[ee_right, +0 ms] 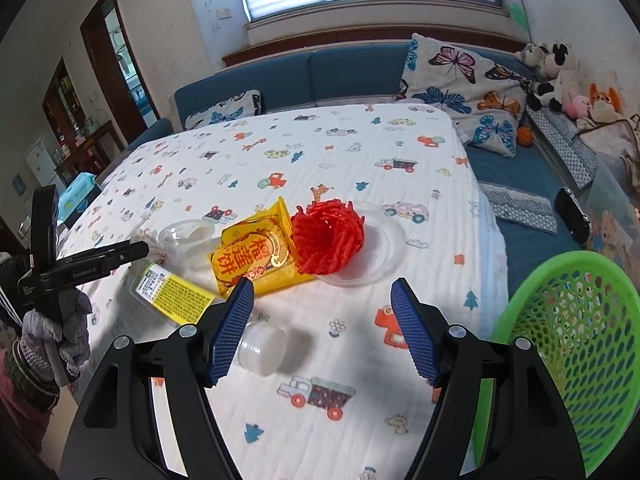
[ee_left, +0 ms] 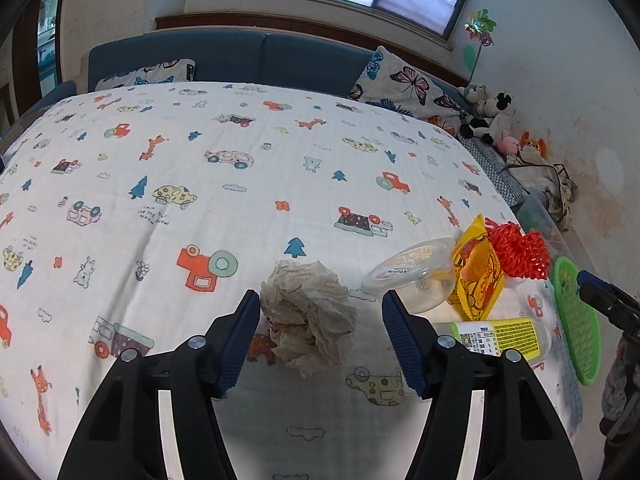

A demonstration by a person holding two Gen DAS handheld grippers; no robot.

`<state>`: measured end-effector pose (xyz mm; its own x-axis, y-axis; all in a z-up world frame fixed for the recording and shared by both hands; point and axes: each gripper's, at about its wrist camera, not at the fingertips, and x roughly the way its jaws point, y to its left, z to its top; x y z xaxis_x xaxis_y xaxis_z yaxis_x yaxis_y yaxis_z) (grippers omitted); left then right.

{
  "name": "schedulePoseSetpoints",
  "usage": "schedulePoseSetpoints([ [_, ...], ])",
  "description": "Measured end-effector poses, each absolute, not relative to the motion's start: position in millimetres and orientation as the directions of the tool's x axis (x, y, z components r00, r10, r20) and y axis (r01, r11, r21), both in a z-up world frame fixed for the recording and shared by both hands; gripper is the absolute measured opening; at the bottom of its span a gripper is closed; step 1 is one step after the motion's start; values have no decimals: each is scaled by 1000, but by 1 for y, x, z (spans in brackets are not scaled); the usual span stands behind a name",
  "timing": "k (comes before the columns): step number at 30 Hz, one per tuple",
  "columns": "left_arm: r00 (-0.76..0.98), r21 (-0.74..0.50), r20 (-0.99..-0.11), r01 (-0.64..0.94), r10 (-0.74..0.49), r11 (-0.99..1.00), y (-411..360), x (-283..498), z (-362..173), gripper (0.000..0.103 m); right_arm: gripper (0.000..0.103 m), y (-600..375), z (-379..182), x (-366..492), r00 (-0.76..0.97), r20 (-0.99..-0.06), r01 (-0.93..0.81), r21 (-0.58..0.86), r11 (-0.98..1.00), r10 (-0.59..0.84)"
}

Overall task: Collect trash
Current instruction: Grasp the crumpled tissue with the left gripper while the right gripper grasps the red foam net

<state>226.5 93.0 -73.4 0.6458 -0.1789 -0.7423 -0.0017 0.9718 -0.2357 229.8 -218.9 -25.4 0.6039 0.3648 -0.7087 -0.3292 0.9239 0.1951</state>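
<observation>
Left gripper (ee_left: 318,326) spread wide around crumpled paper (ee_left: 308,314) (contact unclear); right gripper (ee_right: 322,322) released, green basket (ee_right: 576,344) just beside.

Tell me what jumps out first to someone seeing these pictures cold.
The red foam net and the yellow snack wrapper beside it, heaped with clear plastic tubs on the cartoon-print cloth. Next, the bright green basket at the right edge of the right wrist view. In the left wrist view, a crumpled paper ball sits between the open fingers of the left gripper.
</observation>
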Motion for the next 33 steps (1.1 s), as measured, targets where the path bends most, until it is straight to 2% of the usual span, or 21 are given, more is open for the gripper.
schedulePoseSetpoints([
  [3,643,-235,-744,1,-181,972,95,228,-75,58,71,-216,-29,236,596,-715,-330,197,923,365],
  [7,643,-240,-742,10,-190,971,98,230,-76,49,71,-213,-33,246,591,-721,-330,193,924,362],
  [19,643,-250,-738,20,-204,968,100,230,-76,47,71,-198,-47,280,567,-737,-324,213,922,369],
  [29,632,-257,-746,20,-211,966,101,231,-77,64,71,-194,-67,300,546,-762,-293,214,932,347],
  [33,632,-259,-745,19,-213,966,103,231,-78,65,62,-194,-73,303,536,-770,-288,217,933,345],
])
